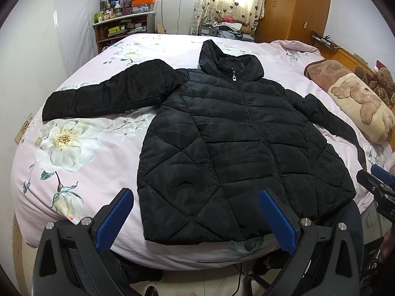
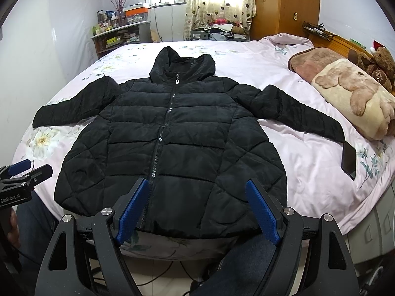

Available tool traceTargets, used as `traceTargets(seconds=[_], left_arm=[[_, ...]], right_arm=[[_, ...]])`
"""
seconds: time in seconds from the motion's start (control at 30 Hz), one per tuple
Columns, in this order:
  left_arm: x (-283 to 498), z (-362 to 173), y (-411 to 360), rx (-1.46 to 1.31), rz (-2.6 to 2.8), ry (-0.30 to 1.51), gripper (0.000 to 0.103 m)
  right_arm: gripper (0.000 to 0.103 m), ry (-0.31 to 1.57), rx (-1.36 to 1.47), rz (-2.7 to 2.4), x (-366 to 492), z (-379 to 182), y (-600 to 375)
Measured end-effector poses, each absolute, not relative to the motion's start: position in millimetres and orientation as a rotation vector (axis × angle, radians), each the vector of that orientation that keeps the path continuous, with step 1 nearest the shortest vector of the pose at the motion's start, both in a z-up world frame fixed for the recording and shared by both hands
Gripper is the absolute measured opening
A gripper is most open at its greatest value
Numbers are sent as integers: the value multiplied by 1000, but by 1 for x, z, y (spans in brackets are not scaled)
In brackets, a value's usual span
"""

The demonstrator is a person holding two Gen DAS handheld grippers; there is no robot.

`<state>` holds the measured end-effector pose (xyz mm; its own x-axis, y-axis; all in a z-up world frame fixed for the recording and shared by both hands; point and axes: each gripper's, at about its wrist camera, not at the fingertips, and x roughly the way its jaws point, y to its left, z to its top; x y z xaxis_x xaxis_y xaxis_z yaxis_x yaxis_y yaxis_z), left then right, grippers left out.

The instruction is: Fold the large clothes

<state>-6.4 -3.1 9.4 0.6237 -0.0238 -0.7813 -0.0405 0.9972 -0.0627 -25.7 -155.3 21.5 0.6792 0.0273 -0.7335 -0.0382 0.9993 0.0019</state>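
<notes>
A black quilted hooded jacket (image 1: 237,135) (image 2: 172,135) lies flat and zipped on the pink floral bed, front up, hood at the far end. Both sleeves are spread out to the sides. My left gripper (image 1: 195,197) hovers open above the bottom hem near the bed's front edge, with nothing between its blue pads. My right gripper (image 2: 197,190) is open too, over the hem just right of the zipper, and holds nothing. Each gripper shows at the edge of the other's view: the right gripper (image 1: 377,177) and the left gripper (image 2: 24,170).
The bed (image 1: 74,148) fills most of the room. A folded bear-print blanket (image 2: 350,93) and a plush bear (image 2: 380,61) lie at its right side. A cluttered shelf (image 2: 118,37) and a wooden wardrobe (image 2: 284,7) stand behind. The person's legs in jeans (image 2: 246,259) are below.
</notes>
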Motion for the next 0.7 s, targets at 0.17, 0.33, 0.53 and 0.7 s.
traceTargets(seconds=[0.17,0.33,0.53,0.7], left_arm=[[-7,10,-4,-75,11,898,103],[-9,11,-5,-75,11,900,103],[-9,10,-6,-74,11,903,103],[-9,5,-10,-71,12,907,103]], right_arm=[[80,825,-15,39,-26,21,-154],[80,827,-16,38,-24,21,-154],[80,828,-18,38,-23,20,-153],[80,832,-18,39,-23,19,-152]])
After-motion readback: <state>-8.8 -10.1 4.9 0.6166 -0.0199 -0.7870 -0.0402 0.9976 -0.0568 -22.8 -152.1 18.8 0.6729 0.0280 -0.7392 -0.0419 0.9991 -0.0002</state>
